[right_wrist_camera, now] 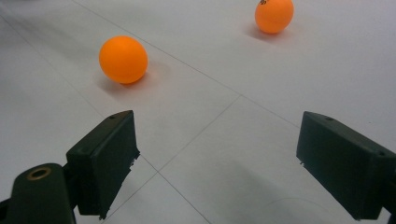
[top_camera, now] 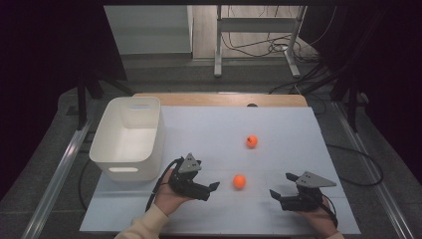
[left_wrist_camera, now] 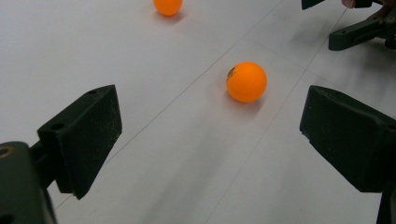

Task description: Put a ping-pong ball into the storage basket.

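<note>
With both grippers — left point(top_camera: 211, 188) and right point(top_camera: 279, 188) — gaping empty, the near ball point(top_camera: 239, 181) sits loose between them on the table point(top_camera: 209, 129) — a clumsy jaw nudge could roll it away.

My left gripper point(top_camera: 215, 186) and right gripper point(top_camera: 279, 185): matte black, wedge-shaped jaws with screw holes, each topped by a grey three-cornered plate, black cables trailing. A cream sleeve point(top_camera: 144, 225) covers my left forearm.
</note>
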{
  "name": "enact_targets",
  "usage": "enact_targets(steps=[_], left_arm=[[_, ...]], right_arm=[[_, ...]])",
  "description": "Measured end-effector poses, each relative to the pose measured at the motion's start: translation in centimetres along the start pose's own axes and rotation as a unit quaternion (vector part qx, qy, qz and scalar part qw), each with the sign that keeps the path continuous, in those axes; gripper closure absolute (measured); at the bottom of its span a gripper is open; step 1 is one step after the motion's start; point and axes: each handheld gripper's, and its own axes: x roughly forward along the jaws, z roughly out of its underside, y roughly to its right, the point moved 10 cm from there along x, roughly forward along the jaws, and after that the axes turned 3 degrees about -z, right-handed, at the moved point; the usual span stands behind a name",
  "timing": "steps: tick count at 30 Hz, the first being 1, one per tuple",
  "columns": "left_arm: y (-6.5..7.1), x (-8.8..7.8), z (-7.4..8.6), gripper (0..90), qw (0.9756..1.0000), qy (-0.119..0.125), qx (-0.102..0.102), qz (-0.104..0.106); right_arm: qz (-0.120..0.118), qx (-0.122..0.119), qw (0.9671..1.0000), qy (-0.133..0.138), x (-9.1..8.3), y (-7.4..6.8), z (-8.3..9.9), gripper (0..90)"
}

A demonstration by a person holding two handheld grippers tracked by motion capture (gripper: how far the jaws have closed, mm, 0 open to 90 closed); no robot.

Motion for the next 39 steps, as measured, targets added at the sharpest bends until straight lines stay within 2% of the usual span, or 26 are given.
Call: enact_targets(steps=[21, 39], left_arm=[[0.4, 1.1, -1.1, 6.8, 0.9999, -0.003, 0.006, 0.008], [0.7, 2.4, -1.2, 6.9, 0.9997, -0.016, 0.012, 0.014]], right_arm=[[0.001, -0.002, 1.0, -0.005, 0.1, 0.0, 0.1, 12.8], [0.001, -0.003, 1.0, -0.006, 0.1, 0.0, 0.1, 12.8]])
